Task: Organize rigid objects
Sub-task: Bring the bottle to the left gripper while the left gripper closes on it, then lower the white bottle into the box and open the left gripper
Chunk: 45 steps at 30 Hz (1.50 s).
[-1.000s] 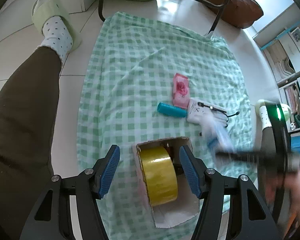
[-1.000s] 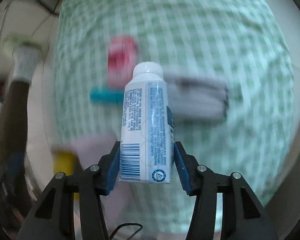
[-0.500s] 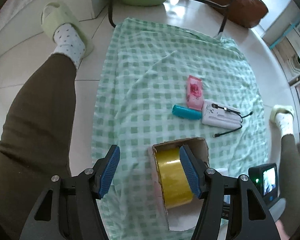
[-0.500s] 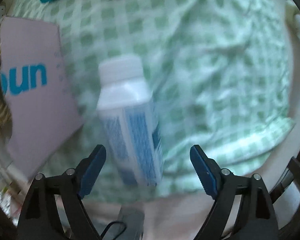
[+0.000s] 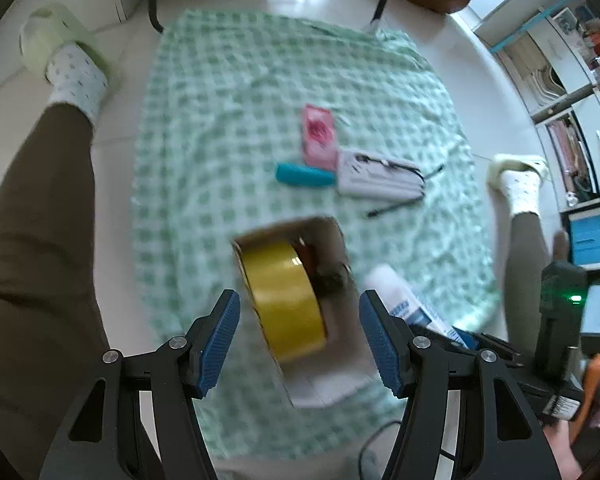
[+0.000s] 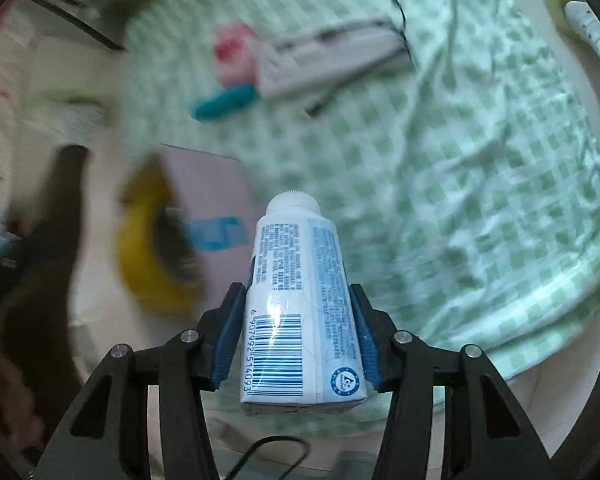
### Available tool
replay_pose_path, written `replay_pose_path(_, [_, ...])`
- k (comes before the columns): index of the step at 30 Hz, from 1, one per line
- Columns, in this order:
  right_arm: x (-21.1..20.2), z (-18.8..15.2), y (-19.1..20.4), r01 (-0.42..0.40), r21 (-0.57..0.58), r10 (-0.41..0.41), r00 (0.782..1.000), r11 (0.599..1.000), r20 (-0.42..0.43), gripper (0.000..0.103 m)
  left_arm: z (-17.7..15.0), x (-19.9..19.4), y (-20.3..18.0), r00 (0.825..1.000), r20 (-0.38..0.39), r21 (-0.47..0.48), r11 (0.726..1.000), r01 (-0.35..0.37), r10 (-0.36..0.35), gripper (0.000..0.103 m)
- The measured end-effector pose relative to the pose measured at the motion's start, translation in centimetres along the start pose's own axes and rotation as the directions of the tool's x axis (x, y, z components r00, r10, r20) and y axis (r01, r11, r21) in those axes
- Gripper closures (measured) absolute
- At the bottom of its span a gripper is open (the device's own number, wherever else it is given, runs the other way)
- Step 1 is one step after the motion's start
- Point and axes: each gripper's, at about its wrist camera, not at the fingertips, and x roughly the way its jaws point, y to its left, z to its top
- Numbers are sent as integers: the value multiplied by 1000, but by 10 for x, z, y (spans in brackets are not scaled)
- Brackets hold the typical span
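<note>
A white carton bottle (image 6: 300, 300) with blue print and a barcode stands between the blue pads of my right gripper (image 6: 296, 336). Its jaws are closing and the pads press on both sides of the bottle. The bottle hangs just right of an open cardboard box (image 6: 216, 184) holding a yellow tape roll (image 6: 148, 256). My left gripper (image 5: 300, 336) hovers open over that box (image 5: 324, 232), with the tape roll (image 5: 288, 300) below its gap and untouched. In the left wrist view the bottle (image 5: 404, 300) shows beside the box's right wall.
On the green checked cloth (image 5: 220, 100) beyond the box lie a pink packet (image 5: 319, 136), a teal tube (image 5: 304, 175) and a white power bank (image 5: 380, 180) with a black cable. A person's leg (image 5: 40, 240) runs along the left; a slippered foot (image 5: 520, 180) is at right.
Half a second ago the right jaws stood wide around the loose bottle; now they grip it and have carried it beside the box. The left gripper has barely shifted.
</note>
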Motion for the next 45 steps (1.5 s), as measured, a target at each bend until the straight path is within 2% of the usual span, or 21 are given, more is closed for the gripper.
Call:
replay_pose_path(5, [-33,-13,14,-163,-33,165,982,986,96,51,4,-2,16,997,-56,-77,996,43,-47,43])
replay_pose_path(7, [-40,-10,20,-181,-64,187,977,981,107,51,7,-3,22,993,-73,-131,988,83,-93,43])
replay_pose_path(10, [-34,-19,33,-179,-118,192,975,977,111,51,11,2,25,975,-113,-207,964,164,-190,43])
replay_pose_path(14, [-33,-18,42,-204,-136,218,971,970,101,51,13,12,27,946,-172,-286,933,219,-274,42])
replay_pose_path(19, [-37,-24,41,-271,-140,285,954,952,95,51,20,25,25,936,-208,-340,919,201,-282,42])
replay_pose_path(23, [-43,-27,49,-328,-182,349,932,927,101,51,24,34,19,935,-232,-359,917,175,-269,42])
replay_pose_path(25, [-48,-29,54,-354,-217,382,918,910,107,51,24,35,14,937,-233,-366,916,163,-260,42])
replay_pose_path(27, [-53,-32,60,-358,-254,396,912,898,113,51,23,28,15,952,-175,-383,908,168,-250,43])
replay_pose_path(28, [-54,-32,63,-349,-266,390,914,899,116,50,22,23,14,963,-140,-381,910,164,-232,50])
replay_pose_path(30, [-54,-32,63,-341,-260,379,918,904,114,49,20,18,11,968,-113,-358,918,170,-223,52])
replay_pose_path(31, [-52,-30,61,-350,-235,381,919,907,98,47,19,16,9,977,-100,-336,931,144,-187,53])
replay_pose_path(32, [-49,-29,58,-337,-201,358,931,920,76,42,17,13,7,985,-90,-312,944,112,-147,53])
replay_pose_path(33, [-47,-30,55,-309,-185,326,943,933,71,29,17,9,4,992,-77,-284,956,74,-99,54])
replay_pose_path(34, [-46,-31,52,-254,-172,270,960,952,73,16,16,7,3,994,-69,-275,959,61,-83,55])
replay_pose_path(36, [-51,-33,44,-130,-150,147,984,980,105,14,15,3,1,996,-53,-273,960,56,-74,55])
replay_pose_path(37, [-54,-33,40,-89,-134,106,987,987,123,13,14,2,0,996,-49,-276,959,63,-79,55])
replay_pose_path(39, [-64,-31,32,-26,-87,41,985,996,168,12,13,0,-6,996,-50,-274,960,58,-74,55])
replay_pose_path(41, [-76,-30,23,2,-44,8,974,999,226,10,13,0,-11,996,-59,-265,963,49,-67,55])
replay_pose_path(45, [-95,-27,7,17,26,-24,950,1000,312,9,9,3,-23,996,-86,-209,978,20,-38,55])
